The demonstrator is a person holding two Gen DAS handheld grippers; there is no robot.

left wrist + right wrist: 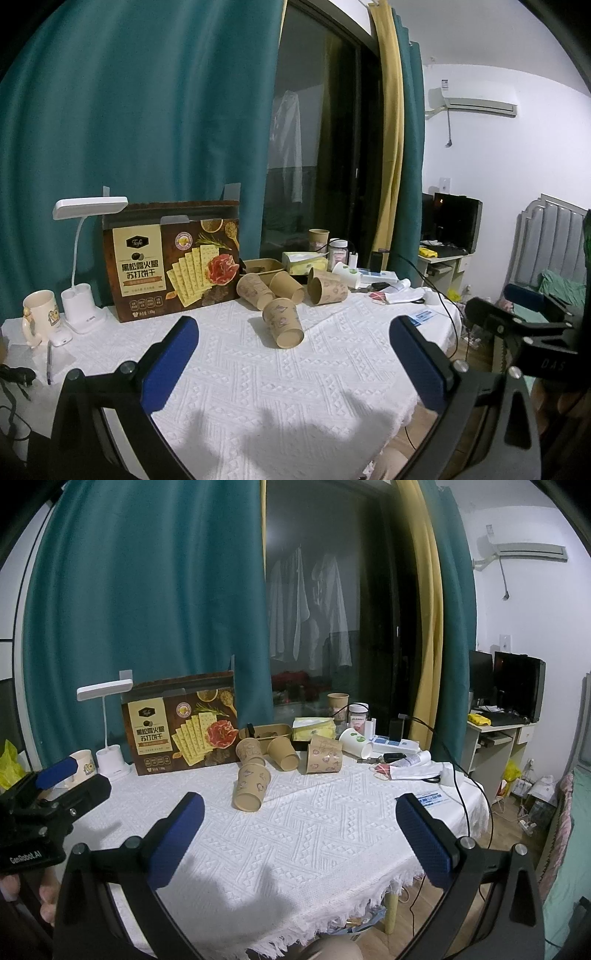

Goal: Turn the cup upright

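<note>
I hold both grippers back at the near edge of the table (295, 849), well short of the cups. The left gripper (293, 354) has its fingers spread wide with nothing between them, and the right gripper (299, 830) is the same — empty, pads far apart.

The nearest cup (283, 324) lies on its side on the white cloth, mouth toward me, out in front of a cluster of other tipped cups (291, 286) beside the cracker box (173, 262).

My worry is the paper wall: I judge it thin, so a hard squeeze would crush it, while a loose one lets it roll away across the textured cloth. Reaching past it could knock the cluster behind, and a tilted release would tip it straight over again.

I cannot tell whether the back cups touch one another, nor read their printed pattern. The fisheye bends the table edges, and the near corner sits behind my own fingers.
</note>
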